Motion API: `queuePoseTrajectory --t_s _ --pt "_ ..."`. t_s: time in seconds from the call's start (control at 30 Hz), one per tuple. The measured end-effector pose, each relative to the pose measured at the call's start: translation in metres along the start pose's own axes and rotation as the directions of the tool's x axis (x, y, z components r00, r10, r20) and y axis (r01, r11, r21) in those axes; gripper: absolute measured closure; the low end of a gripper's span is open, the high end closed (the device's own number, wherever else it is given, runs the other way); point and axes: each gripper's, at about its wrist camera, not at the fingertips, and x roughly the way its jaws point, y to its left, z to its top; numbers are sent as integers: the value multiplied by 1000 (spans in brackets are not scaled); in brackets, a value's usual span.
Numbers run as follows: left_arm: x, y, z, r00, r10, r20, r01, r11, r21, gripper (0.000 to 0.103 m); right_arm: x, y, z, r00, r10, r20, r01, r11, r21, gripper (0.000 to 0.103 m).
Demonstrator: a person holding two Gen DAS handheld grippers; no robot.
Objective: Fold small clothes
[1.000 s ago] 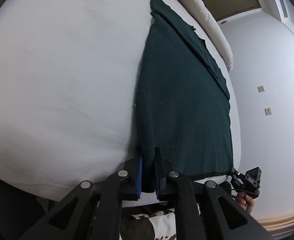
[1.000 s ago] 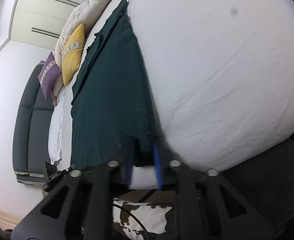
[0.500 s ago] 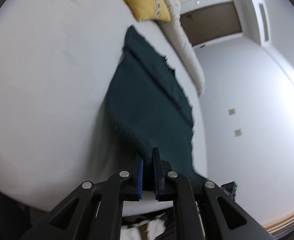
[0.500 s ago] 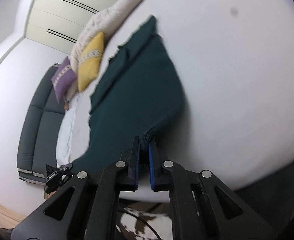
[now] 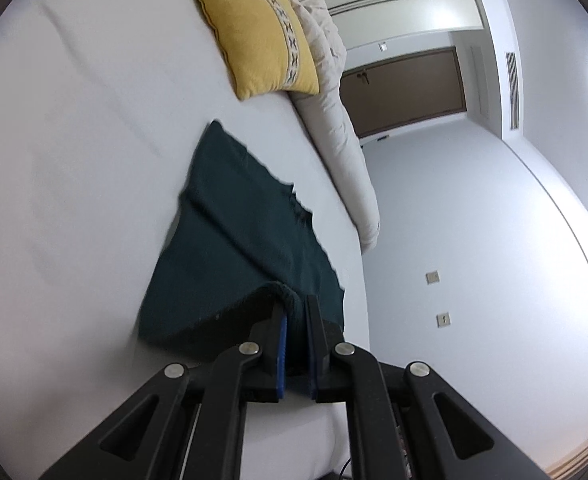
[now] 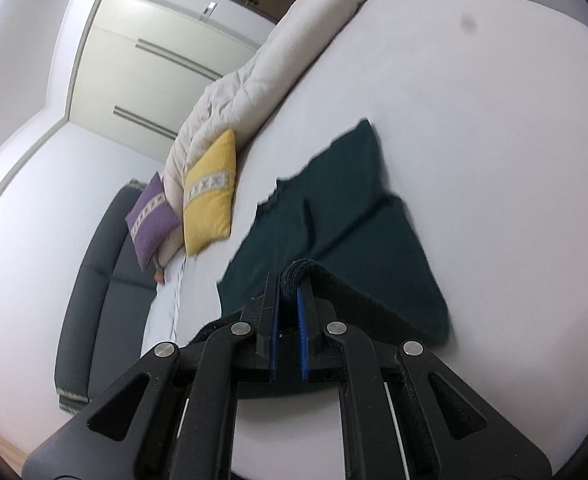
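A dark green garment (image 5: 230,240) lies on the white bed (image 5: 74,140). My left gripper (image 5: 294,312) is shut on its near hem corner and holds it lifted above the sheet. My right gripper (image 6: 290,280) is shut on the other near hem corner of the same garment (image 6: 358,224), also lifted. The lifted near part curls over the flat far part. The far end with the neckline lies flat on the bed (image 6: 494,140).
A yellow pillow (image 5: 258,36) and a rolled beige duvet (image 5: 334,120) lie at the bed's far side. In the right wrist view a purple pillow (image 6: 152,216) and a dark sofa (image 6: 94,292) stand left of the bed. A brown door (image 5: 406,88) is beyond.
Both grippers have lifted the garment's near hem off the bed and carried it forward over the rest. The garment now looks shorter and doubled at the near end.
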Motion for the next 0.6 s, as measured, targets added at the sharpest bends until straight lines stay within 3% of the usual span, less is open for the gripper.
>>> queuePoseTrajectory --t_s 0.37,0.6 --pt "73 -2 77 999 48 23 -48 999 10 97 101 11 89 996 -71 46 70 997 8 97" --pt "123 8 116 995 101 20 -102 995 18 97 167 -3 127 989 -138 46 138 990 11 97"
